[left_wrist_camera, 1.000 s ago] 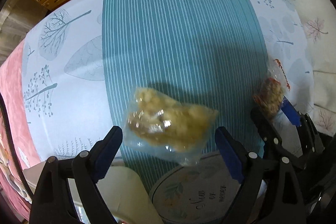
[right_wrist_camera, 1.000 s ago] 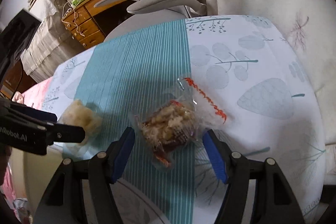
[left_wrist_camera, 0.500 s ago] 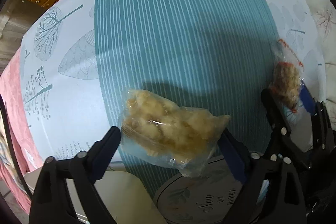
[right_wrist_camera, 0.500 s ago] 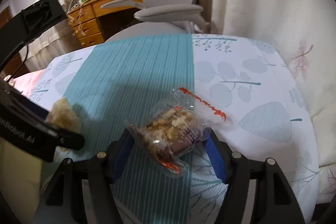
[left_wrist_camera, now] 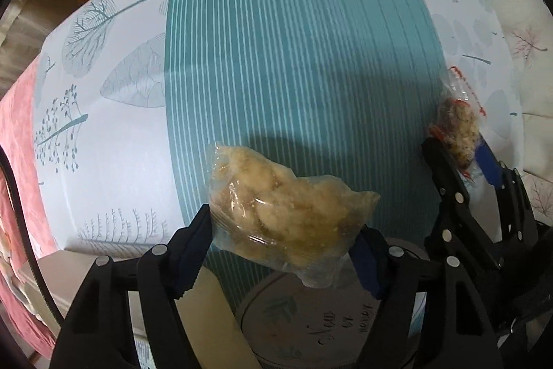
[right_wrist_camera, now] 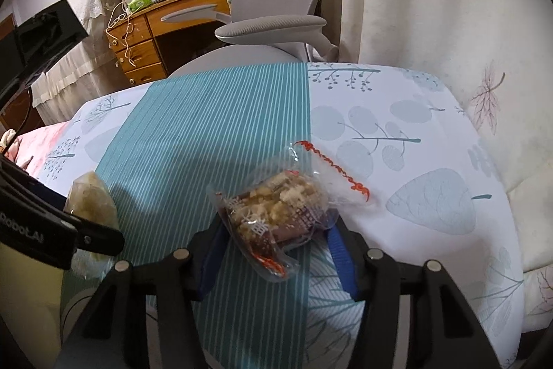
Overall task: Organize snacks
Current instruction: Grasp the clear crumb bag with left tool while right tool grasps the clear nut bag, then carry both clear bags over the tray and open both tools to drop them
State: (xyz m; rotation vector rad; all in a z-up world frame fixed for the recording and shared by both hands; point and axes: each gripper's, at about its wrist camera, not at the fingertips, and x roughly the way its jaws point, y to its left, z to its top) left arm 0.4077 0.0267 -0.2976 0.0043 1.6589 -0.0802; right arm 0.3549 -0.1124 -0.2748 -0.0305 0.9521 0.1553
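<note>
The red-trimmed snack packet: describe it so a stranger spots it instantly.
On the tablecloth, where teal stripes meet white leaf print, it sits between the closing right gripper fingers. The snack packet is clear with red edging and brown crumbly filling, unlike the plain pale-yellow bag.

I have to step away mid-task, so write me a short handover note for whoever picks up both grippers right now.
Left gripper: jaws closing around the pale yellow snack bag, which sits between the pads over the teal striped cloth.
Right gripper: jaws closing on the brown crumbly snack bag with red-edged wrapper, also between the pads.
A round container with lettering sits at the table's near edge, just below the left gripper.
Done: both snack bags are lined up in the jaws.
Left: confirm both grips and put the bags wherever they belong; the round container looks a likely spot, but the frames do not confirm it.
</note>
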